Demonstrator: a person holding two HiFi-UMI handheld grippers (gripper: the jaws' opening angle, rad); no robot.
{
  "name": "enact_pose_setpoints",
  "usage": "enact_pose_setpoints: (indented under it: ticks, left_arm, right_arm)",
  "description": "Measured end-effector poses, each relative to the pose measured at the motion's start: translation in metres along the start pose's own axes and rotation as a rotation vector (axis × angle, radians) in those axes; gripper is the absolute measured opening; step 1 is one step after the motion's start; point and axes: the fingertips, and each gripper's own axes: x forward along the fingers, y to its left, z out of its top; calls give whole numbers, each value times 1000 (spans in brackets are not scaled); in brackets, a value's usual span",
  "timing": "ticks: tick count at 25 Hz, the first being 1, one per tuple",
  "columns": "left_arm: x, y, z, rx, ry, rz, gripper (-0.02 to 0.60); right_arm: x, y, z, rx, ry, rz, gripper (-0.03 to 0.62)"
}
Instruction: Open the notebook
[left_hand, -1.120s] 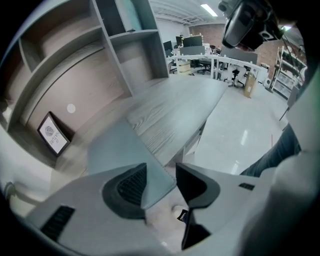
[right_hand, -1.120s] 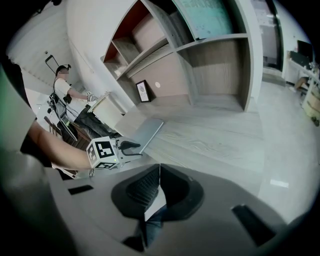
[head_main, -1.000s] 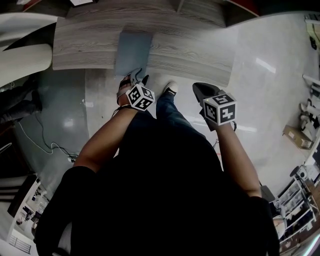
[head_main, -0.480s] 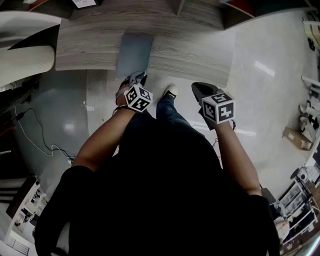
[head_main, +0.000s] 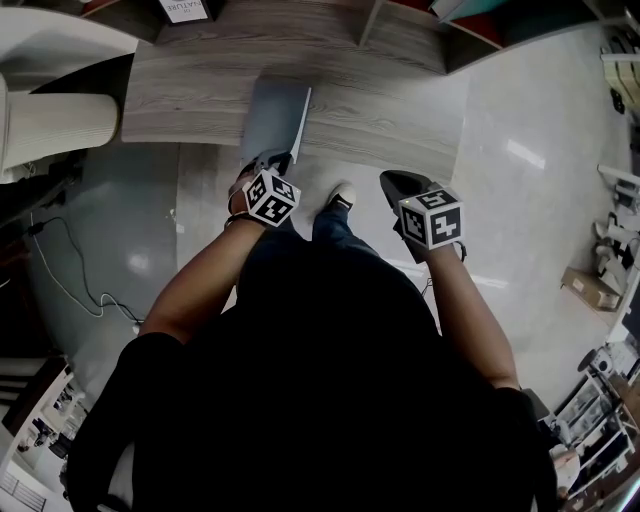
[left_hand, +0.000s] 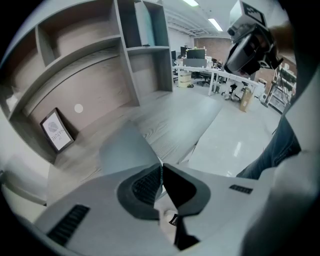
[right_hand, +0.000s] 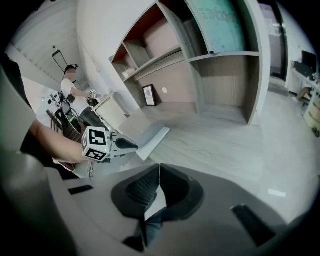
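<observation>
left gripper (head_main: 280, 158): fingers have just been closing, now pinched on the notebook cover's near edge
notebook (head_main: 272, 115): grey, right at the left fingers, cover tilted up, lying on the wooden shelf base (head_main: 380, 100)
right gripper (right_hand: 159, 175): fingers pressed together, empty, well right of the notebook

Pale wood-grain platform (head_main: 390, 90) runs across 12 o'clock in the head view. Glossy light floor (head_main: 520, 200) fills 2 to 4 o'clock, with a cardboard box (head_main: 590, 288) at 3 o'clock. Grey open shelving (left_hand: 142, 47) holds a small framed print (left_hand: 57, 131). Ceiling strip lights (left_hand: 216, 24) are lit. Distant desks (left_hand: 220, 77) are apparently office workstations.
</observation>
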Motion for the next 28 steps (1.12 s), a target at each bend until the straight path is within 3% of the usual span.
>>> enact_pose_setpoints:
  ticks: [28]
  left_arm:
    - [-81, 78, -22, -150, -81, 23, 20]
  right_arm:
    - [37, 56, 54, -82, -7, 24, 3]
